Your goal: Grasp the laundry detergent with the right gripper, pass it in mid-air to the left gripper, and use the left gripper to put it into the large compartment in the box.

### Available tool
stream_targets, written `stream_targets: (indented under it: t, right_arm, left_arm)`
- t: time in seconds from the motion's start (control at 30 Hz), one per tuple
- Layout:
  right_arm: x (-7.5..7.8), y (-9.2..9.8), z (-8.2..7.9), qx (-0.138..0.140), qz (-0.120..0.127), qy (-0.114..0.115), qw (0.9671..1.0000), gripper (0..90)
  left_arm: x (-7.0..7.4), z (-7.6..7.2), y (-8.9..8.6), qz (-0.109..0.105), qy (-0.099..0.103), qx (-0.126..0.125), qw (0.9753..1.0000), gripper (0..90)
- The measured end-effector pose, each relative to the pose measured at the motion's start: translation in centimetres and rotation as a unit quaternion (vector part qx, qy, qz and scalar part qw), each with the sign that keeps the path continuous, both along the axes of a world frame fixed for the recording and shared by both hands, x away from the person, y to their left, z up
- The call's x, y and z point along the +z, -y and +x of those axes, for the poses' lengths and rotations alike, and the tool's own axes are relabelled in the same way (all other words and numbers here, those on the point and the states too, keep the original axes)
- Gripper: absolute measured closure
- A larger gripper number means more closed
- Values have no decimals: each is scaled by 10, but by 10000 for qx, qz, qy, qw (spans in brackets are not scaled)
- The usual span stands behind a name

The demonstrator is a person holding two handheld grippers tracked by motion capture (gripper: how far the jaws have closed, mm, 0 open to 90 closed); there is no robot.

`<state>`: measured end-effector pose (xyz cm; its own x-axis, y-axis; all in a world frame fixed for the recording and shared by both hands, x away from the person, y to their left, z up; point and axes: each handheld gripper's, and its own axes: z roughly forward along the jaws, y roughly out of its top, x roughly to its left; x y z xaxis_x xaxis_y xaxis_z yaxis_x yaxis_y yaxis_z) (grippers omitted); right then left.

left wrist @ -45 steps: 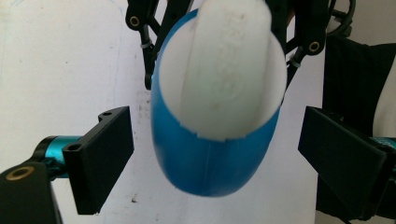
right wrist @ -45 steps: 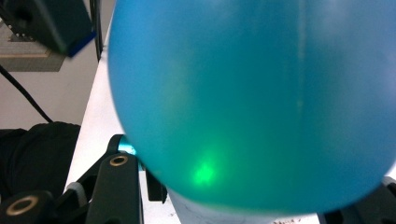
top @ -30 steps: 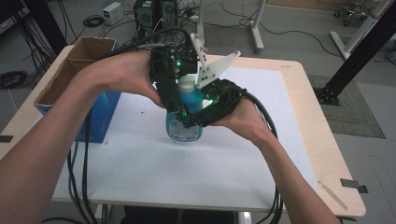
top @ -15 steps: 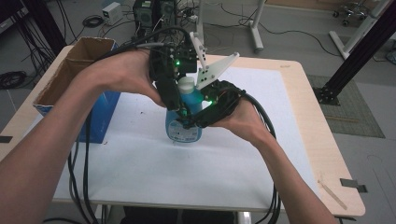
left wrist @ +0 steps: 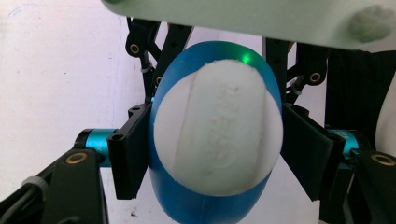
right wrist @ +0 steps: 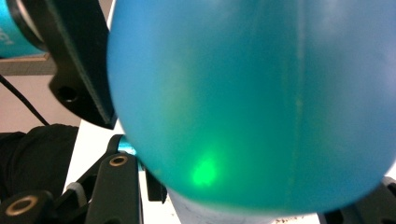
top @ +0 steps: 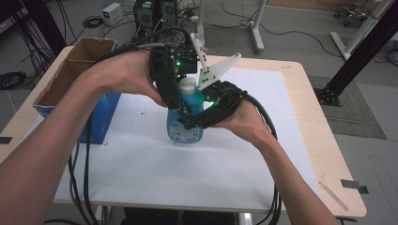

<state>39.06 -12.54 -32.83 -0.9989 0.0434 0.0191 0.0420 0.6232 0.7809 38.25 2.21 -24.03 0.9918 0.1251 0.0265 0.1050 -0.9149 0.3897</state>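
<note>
a blue bottle stands upright near the middle of the white mat, its white cap on top and a pale label low on its front; through the plastic it looks blue all the way up, though i can't tell how full it is. to its left, at the table's edge, sits an open cardboard box with a blue outer side — what's in it i can't make out from here.

the left gripper comes down from above and behind; in the left gripper view its two black jaws press against either side of the bottle's shoulder just beside the white cap, so it's clamped on the bottle. the right gripper comes in from the right at the bottle's upper body; the right gripper view shows blue plastic close up with one jaw beside it, and i can't tell whether those jaws are closed on it.

against the picture from a second ago, nothing has shifted — bottle, box and both hands sit in the same places.
</note>
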Motion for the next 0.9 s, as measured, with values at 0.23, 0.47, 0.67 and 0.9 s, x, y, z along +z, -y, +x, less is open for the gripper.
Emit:
stream_targets:
  t: [0.23, 0.47, 0.67, 0.9]
  right_arm:
    - [0, 0, 0, 37, -2, 30, 10000, 462]
    - [0, 0, 0, 35, 10, 21, 10000, 462]
    - [-1, -1, 0, 37, 5, 1, 10000, 462]
    - [-1, 0, 0, 48, 49, -12, 10000, 461]
  left_arm:
    - [0, 1, 1, 34, 13, -9, 10000, 313]
    - [0, 2, 0, 34, 52, -5, 10000, 347]
    - [0, 1, 0, 63, 72, -31, 9999, 364]
    - [1, -1, 1, 48, 168, -76, 9998, 376]
